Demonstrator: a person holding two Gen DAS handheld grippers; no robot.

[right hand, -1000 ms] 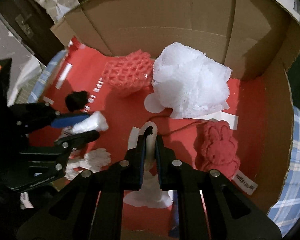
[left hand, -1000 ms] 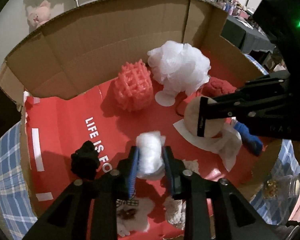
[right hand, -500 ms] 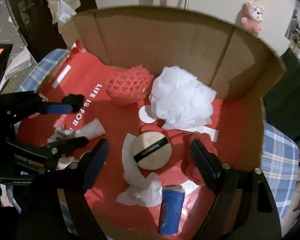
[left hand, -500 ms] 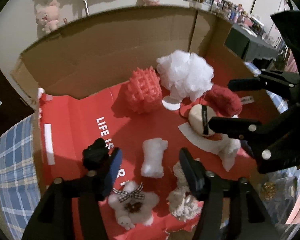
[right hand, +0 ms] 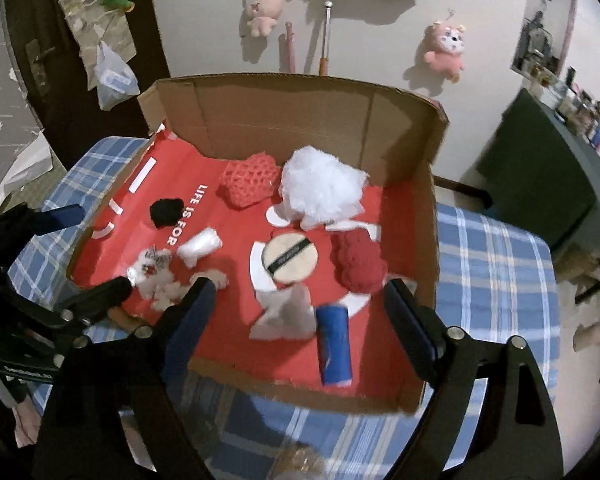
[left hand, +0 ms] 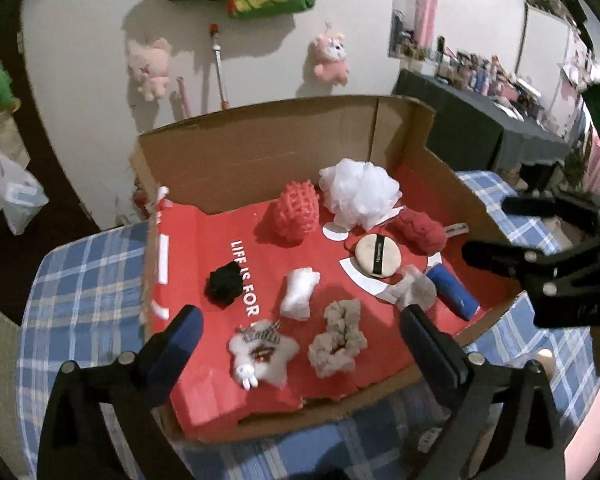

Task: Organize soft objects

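Hovering above cardboard box [left hand: 260,148], left tool [left hand: 300,332] and right tool [right hand: 300,304] now released, both empty; white roll [left hand: 299,293] and powder puff [right hand: 289,259] dropped inside on red liner, placement apparently done.

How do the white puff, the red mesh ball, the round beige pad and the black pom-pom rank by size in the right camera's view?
1. white puff
2. red mesh ball
3. round beige pad, close to the mesh ball and nearer the camera, so unsure
4. black pom-pom
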